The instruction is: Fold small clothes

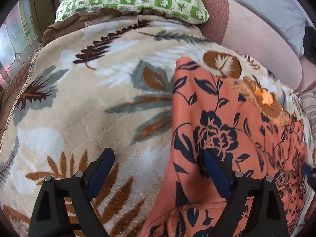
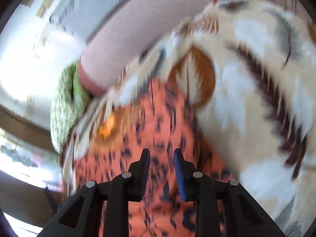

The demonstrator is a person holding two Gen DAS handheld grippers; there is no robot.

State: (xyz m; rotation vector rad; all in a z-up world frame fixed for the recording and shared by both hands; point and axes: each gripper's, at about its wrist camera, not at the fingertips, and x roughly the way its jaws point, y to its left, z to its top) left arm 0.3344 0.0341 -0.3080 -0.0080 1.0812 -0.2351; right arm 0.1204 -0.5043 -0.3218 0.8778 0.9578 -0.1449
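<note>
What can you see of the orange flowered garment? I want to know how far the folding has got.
The orange garment is thin woven-looking cloth printed with dark navy flowers and leaves. It lies fairly flat on the plush leaf-patterned blanket, with soft creases and a fold line near its lower edge. The left gripper hovers open, one finger over its left part. The right gripper hangs above it, jaws narrow with nothing visibly between them. How many layers it has cannot be told.
</note>
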